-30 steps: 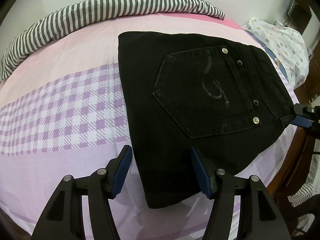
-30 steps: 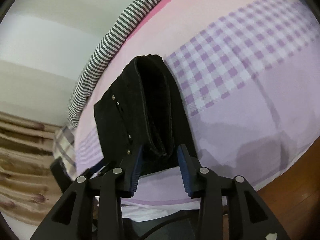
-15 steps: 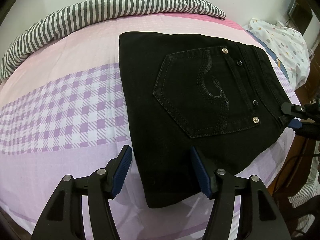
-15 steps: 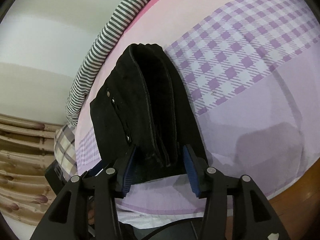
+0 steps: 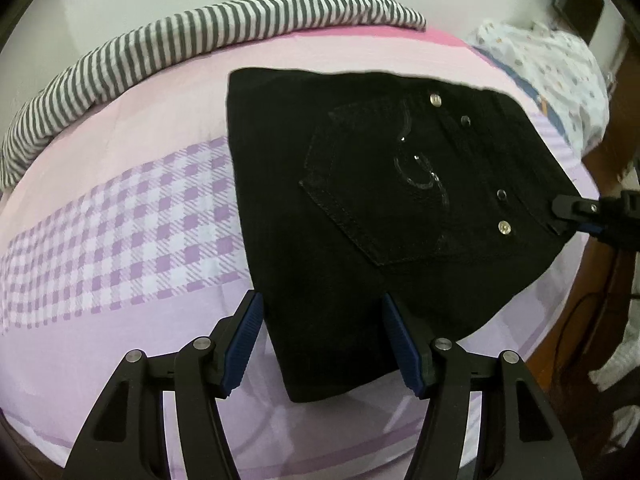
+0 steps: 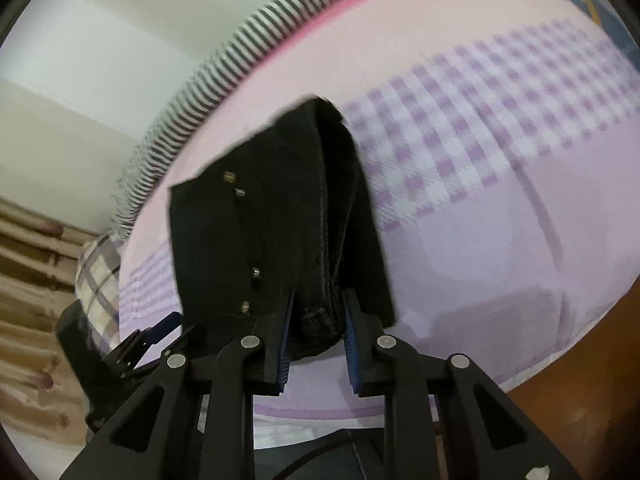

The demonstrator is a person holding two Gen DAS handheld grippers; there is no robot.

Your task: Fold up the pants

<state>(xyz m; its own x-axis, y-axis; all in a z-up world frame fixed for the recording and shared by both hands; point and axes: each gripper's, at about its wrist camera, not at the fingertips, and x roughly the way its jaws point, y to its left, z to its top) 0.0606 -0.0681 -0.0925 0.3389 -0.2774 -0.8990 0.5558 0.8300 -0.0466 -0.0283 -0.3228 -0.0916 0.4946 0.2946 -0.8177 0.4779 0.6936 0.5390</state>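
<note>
Bedroom scene, seen from both hands: pink and purple checked bedsheet (image 5: 132, 216) covering a bed, striped blanket (image 5: 192, 36) bunched along the far edge by a pale wall, spotted bedding (image 5: 560, 68) at the far right, wooden floor showing past the mattress edge

Lying on the sheet near the bed's near edge: black pants (image 5: 360, 208), already folded down into a compact stack, back pocket with stitched swirl facing up, rivets catching the light

Hovering over the stack's near corner: left tool (image 5: 322, 344), released, blue pads standing apart on either side of the cloth, not pressing it

Gripping the stack's open, waistband end: right tool (image 6: 318, 336), jaws having just been closing, pads now clenching the layered edges between them; same tool showing at the right rim of the left view, tip touching the pants

Looking like a late step: bundle folded, right side taking hold of it for a final fold, a tidy-up or a lift; cannot tell which

Calling next for the left tool closing on its corner so both ends are moving together, keeping layers from sliding apart or sagging in the middle
</note>
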